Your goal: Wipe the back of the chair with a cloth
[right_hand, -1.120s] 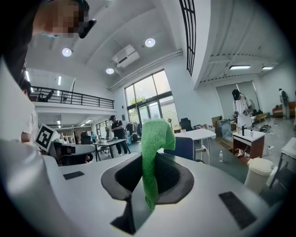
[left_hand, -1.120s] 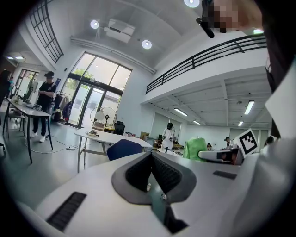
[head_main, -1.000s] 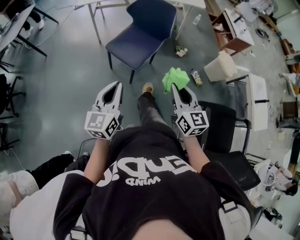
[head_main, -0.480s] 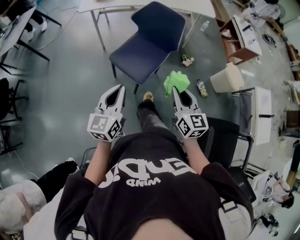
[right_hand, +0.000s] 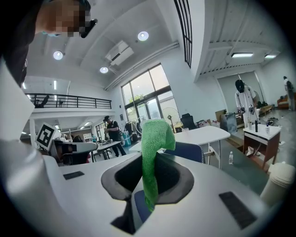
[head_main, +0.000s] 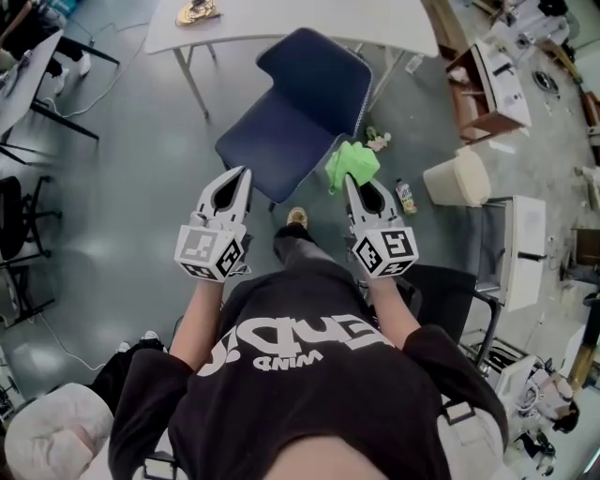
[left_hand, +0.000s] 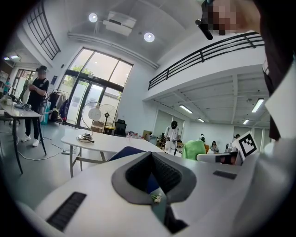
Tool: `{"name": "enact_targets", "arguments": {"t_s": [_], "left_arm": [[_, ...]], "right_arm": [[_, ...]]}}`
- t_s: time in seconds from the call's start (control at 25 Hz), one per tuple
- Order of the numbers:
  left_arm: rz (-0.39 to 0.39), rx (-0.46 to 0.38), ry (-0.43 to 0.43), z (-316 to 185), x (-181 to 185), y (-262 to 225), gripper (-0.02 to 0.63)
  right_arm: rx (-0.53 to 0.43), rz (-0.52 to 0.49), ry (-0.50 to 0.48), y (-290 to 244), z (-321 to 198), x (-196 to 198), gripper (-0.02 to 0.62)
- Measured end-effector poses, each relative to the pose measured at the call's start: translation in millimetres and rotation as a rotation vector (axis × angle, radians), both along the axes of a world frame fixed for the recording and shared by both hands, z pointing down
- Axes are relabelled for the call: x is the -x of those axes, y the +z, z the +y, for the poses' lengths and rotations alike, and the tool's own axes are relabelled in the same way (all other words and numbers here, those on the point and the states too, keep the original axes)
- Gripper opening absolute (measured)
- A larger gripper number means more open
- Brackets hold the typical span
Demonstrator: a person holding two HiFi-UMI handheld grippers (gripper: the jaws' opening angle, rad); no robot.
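Observation:
A dark blue chair [head_main: 298, 112] stands on the grey floor ahead of me, its backrest [head_main: 317, 66] on the far side, toward a white table. My right gripper [head_main: 350, 182] is shut on a bright green cloth [head_main: 352, 163], which bunches above its tips by the seat's near right corner. In the right gripper view the cloth [right_hand: 154, 148] hangs between the jaws, and the chair's backrest [right_hand: 188, 150] shows just behind. My left gripper [head_main: 242, 178] is shut with nothing in it, short of the seat's front edge. The chair [left_hand: 124, 152] peeks over it in the left gripper view.
A white table [head_main: 281, 23] stands behind the chair. A bottle [head_main: 406, 197], a white bin [head_main: 457, 178] and a wooden cabinet [head_main: 489, 80] sit to the right. A black chair [head_main: 441, 300] is close at my right. My shoe [head_main: 296, 217] is just before the blue chair.
I have stepped toward the blue chair, which now lies closer to both grippers. The cloth now reaches the seat's corner. Neither gripper has changed its grip.

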State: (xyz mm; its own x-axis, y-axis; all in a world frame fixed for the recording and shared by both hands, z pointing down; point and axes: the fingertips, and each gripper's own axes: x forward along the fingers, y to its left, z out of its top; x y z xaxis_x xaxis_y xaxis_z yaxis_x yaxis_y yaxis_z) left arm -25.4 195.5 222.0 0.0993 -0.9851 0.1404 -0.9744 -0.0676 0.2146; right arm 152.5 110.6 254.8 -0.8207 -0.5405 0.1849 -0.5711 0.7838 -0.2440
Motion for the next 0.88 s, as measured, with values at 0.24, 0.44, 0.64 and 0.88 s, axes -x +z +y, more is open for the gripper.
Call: {"name": "enact_targets", "arguments": {"t_s": [0.24, 0.44, 0.64, 0.88], "left_arm": [[-0.008, -0.001, 0.017, -75, 16, -9, -0.005], [-0.018, -0.010, 0.040, -118, 26, -12, -0.005], [-0.014, -0.004, 0.090, -141, 46, -16, -0.005], [-0.009, 0.007, 0.220, -182, 60, -11, -0.005]], "right_arm": [[0.003, -0.013, 0.019, -7, -68, 14, 0.057], [-0.003, -0.011, 0.047, -8, -108, 19, 0.057], [0.009, -0.003, 0.098, -9, -123, 32, 0.057], [0.018, 0.005, 0.207, -5, -134, 48, 0.057]]}}
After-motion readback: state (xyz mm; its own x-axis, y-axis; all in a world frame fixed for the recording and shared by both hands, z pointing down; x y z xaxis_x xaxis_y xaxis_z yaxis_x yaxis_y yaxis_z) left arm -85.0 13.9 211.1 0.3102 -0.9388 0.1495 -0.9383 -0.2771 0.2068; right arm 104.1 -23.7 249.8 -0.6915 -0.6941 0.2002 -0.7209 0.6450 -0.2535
